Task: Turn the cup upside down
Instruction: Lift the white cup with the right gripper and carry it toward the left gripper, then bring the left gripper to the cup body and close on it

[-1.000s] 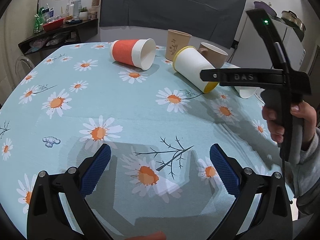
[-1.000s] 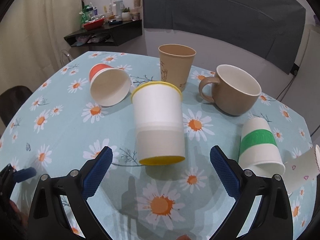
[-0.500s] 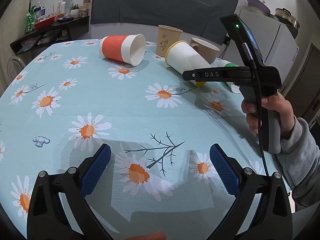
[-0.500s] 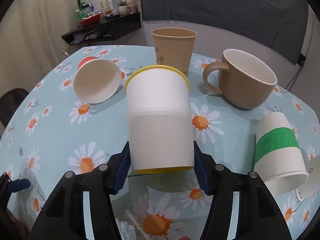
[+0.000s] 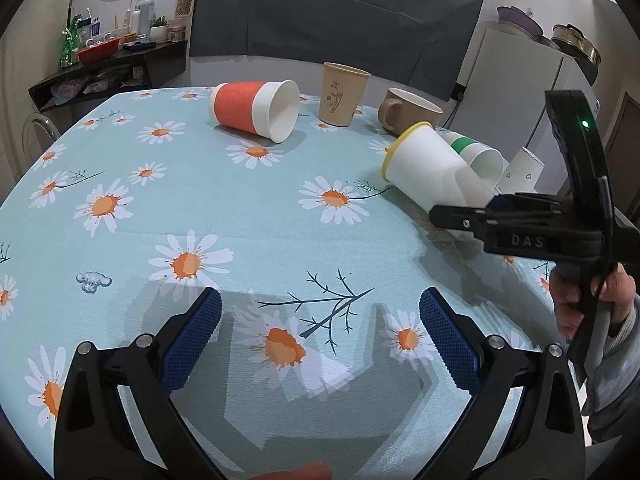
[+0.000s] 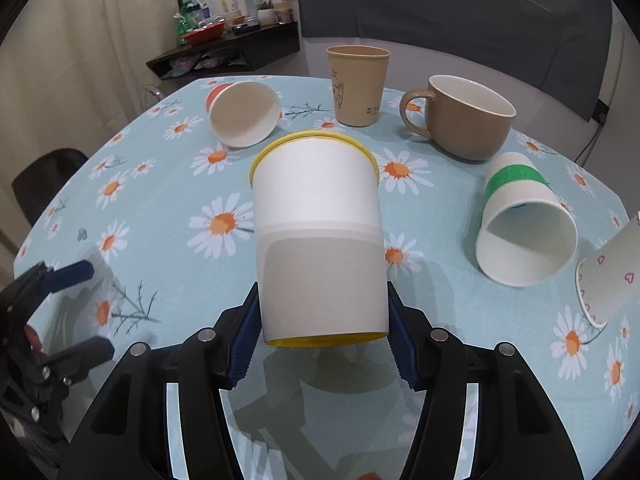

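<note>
**Observer:** What's different from a second ago?

**Operator:** A second ago my right gripper point(image 6: 322, 322) was spread wide, short of the yellow-rimmed cup point(image 6: 318, 236). Now its blue pads point(image 6: 243, 340) press both sides of the cup near its base end, so I have it clamped. In the left wrist view the cup point(image 5: 430, 174) looks tipped, rim end low toward the tablecloth point(image 5: 240, 220) and base end raised in the jaws; whether the rim is touching the cloth, I can't tell.

**Observer:** Where is it exactly?

**Operator:** From the right camera, dead centre, running toward 12 o'clock with its rim pointing away from me. The orange cup point(image 6: 244, 114) lies on its side at 11 o'clock, the tan paper cup point(image 6: 357, 86) stands at 12, the brown mug point(image 6: 464, 120) sits at 1, and the green-banded cup point(image 6: 522, 220) lies just to the right at 3.

**Observer:** And your left tool?

**Operator:** The left gripper point(image 5: 320, 340) hangs wide apart over the cloth, holding nothing, well away from every cup.

**Observer:** So what does the grip buy you?

**Operator:** I judge the pick is done and the flip itself remains. I'd lift, roll my wrist until the rim faces down, then set it on a bare patch. The green-banded cup is close, so I'd watch that side while turning.
</note>
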The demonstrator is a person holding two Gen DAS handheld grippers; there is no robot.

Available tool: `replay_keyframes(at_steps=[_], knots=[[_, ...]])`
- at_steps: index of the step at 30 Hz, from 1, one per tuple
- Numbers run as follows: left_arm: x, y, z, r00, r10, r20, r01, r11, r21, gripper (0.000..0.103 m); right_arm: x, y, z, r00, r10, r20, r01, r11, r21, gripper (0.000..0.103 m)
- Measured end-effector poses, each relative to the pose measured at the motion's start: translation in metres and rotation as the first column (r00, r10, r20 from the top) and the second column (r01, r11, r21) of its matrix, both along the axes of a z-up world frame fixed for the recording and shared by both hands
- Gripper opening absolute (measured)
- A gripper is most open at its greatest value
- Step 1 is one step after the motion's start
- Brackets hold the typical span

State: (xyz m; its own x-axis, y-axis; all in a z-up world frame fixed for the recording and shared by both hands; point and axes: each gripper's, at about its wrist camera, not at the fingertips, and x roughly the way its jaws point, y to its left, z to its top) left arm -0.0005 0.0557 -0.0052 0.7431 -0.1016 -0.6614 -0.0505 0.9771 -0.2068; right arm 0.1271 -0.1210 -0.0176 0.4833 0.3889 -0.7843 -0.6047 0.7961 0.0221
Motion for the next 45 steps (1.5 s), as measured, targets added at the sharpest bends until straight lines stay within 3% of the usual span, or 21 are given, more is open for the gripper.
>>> replay_keyframes(at_steps=[9,19,24,27,36,41,45], knots=[[0.004,-0.013,-0.002,0.996,-0.081,-0.028,0.082,0.996,0.034,0.097,-0.056,-0.028,-0.001,0.999,0.032,0.030,-0.032,0.999,0.012,0.054],[0.002,-0.014,-0.002,0.996,-0.084,-0.022,0.085,0.996,0.041,0.097,-0.076,-0.042,-0.011,0.999,0.030,0.041,-0.032,0.998,0.048,0.054],[0.003,-0.015,-0.002,0.996,-0.083,-0.025,0.084,0.996,0.044,0.097,-0.078,-0.046,-0.012,0.999,0.030,0.037,-0.032,0.998,0.062,0.076],[0.001,-0.015,-0.001,0.997,-0.076,-0.013,0.076,0.996,0.053,0.097,-0.081,-0.055,-0.011,0.999,0.021,0.042,-0.024,0.998,0.064,0.083],[-0.006,-0.031,0.004,0.994,-0.112,0.017,0.109,0.985,0.135,0.097,-0.093,-0.094,-0.009,0.999,0.005,0.042,-0.009,0.997,0.078,0.087],[-0.002,-0.038,0.004,0.986,-0.137,-0.097,0.134,0.990,-0.038,0.097,-0.095,-0.119,-0.006,0.997,-0.032,0.071,0.027,0.997,0.066,0.088],[-0.010,-0.055,0.021,0.989,-0.125,-0.075,0.119,0.990,-0.078,0.097,-0.088,-0.140,-0.006,0.994,-0.074,0.075,0.067,0.993,0.097,0.088]])
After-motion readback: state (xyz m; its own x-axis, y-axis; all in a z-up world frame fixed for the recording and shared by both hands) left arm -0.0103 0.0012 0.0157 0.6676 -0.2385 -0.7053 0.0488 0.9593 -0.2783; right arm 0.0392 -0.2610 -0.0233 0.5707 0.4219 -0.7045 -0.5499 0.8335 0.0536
